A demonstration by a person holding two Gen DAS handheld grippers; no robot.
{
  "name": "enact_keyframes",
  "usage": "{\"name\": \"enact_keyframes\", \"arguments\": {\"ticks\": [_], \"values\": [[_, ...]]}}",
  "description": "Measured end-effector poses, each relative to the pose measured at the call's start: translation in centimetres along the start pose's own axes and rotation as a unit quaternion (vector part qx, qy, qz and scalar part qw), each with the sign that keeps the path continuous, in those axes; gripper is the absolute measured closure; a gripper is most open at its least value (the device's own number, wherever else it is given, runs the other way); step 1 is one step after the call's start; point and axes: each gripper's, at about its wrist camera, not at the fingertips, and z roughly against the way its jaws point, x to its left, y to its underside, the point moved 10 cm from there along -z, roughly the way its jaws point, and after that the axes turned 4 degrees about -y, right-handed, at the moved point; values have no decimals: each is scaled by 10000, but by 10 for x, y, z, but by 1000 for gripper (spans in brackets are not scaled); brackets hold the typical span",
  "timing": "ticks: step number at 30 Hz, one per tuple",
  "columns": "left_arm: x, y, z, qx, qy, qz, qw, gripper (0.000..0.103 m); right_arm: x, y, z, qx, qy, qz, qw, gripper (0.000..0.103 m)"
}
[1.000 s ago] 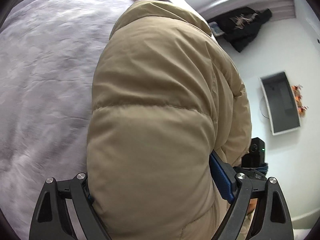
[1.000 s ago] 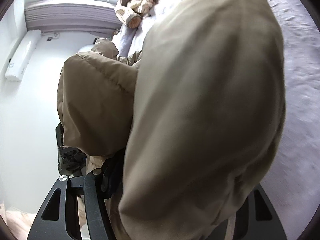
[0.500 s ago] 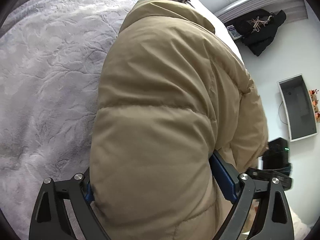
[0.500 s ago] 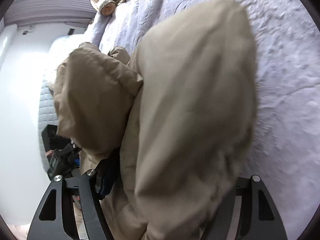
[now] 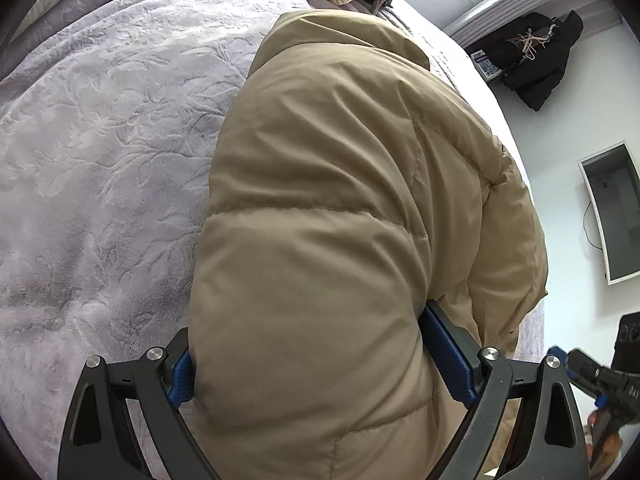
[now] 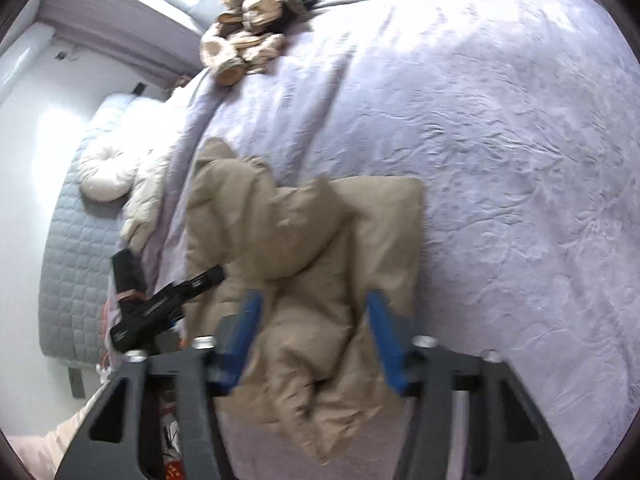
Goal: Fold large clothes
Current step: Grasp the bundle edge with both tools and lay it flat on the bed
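A puffy tan jacket (image 5: 340, 208) lies folded on the lilac bedspread (image 5: 100, 140). My left gripper (image 5: 316, 364) has its jaws spread wide around the near padded bulk, and both blue pads (image 5: 448, 356) press into the fabric. In the right wrist view the jacket (image 6: 312, 240) is a rumpled bundle below my right gripper (image 6: 314, 336). That gripper hangs above it with its jaws closing and nothing between them. The left gripper (image 6: 168, 304) shows at the bundle's left edge. The right gripper (image 5: 600, 380) shows at the lower right of the left wrist view.
A heap of patterned clothes (image 6: 248, 52) lies at the far end of the bed. Beside the bed are a grey quilted mat (image 6: 76, 248) with a white cushion (image 6: 106, 176), a black garment (image 5: 532, 56) and a white-framed screen (image 5: 612, 212).
My right gripper let go of the jacket fold and rose, so the jacket now lies below it. Its jaws narrowed. The left gripper shifted a little and still holds the padding.
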Motion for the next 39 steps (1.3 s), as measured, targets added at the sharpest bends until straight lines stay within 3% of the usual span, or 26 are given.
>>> {"name": "enact_keyframes", "arguments": {"ticks": [4,7,9,13,16,19,21,24,30,39], "values": [[-7,1,1,-3,-108,4,9999,8,49,13,-54,174,-72,-50,9998,74],[-7,-2,13,-10,-336,-65,9994,8,51,34,-81,444,80,35,9990,79],[-15,-10,35,-284,-456,-258,9982,8,43,46,-92,579,416,194,9973,79],[-69,-30,75,-800,-11,-1064,9911,8,25,57,-105,704,805,351,9937,79],[-120,-36,66,-663,440,-1706,9821,8,17,62,-111,743,788,255,9938,79],[-151,-39,28,-275,672,-1781,9813,8,13,62,-115,711,891,269,9931,79],[-158,-44,0,-50,516,-1676,9845,8,11,63,-116,684,967,282,9926,79],[-158,-52,-37,86,-10,-1634,9865,8,1,64,-121,654,1112,257,9913,79],[-146,-51,-82,78,-790,-1937,9778,8,-15,54,-137,523,1026,5,9933,72],[-140,-53,-91,19,-992,-2012,9745,8,-26,51,-153,604,1019,50,9929,68]]}}
